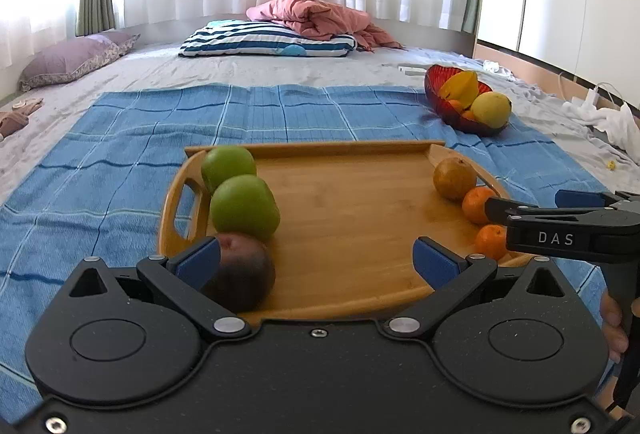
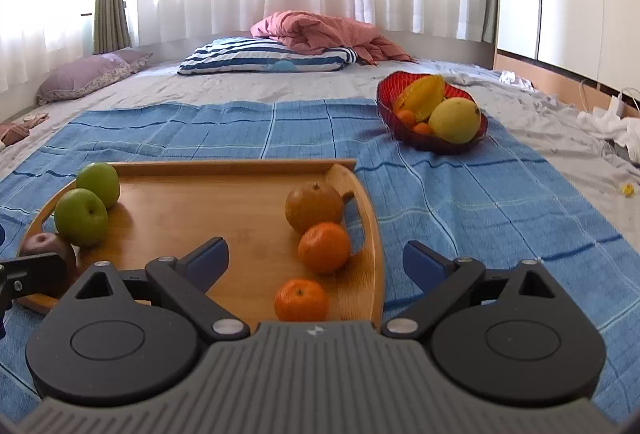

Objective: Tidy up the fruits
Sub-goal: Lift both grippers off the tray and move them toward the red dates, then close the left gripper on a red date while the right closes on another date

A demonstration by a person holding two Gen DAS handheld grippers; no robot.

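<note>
A: Where are the fruits at this moment?

B: Most lie on the rectangular bamboo tray with cut-out handles [image 2: 372, 234], which rests on the blue checked cloth [image 2: 460, 202] over the bed. Along its left side are two round green apples [image 2: 82, 216], touching each other, and just beside the nearer one a dark red apple [image 1: 244, 274]. Along its right side I see a brown round pear [image 2: 314, 206] and two small orange mandarins [image 2: 324, 247] in a row.

A: And the hand-held grippers?

B: The left hand-held gripper [image 1: 316, 258] has its blue fingers spread wide and holds nothing; its left finger is in front of the dark red apple. The right hand-held gripper [image 2: 316, 266] is also spread wide and empty, above the nearest mandarin.

A: Any other fruit?

B: A red glass bowl [image 2: 386, 94] stands on the cloth, well apart from the tray, with a yellow star fruit [image 2: 426, 96], a large yellow-green fruit [image 2: 456, 120] and small oranges inside.
</note>
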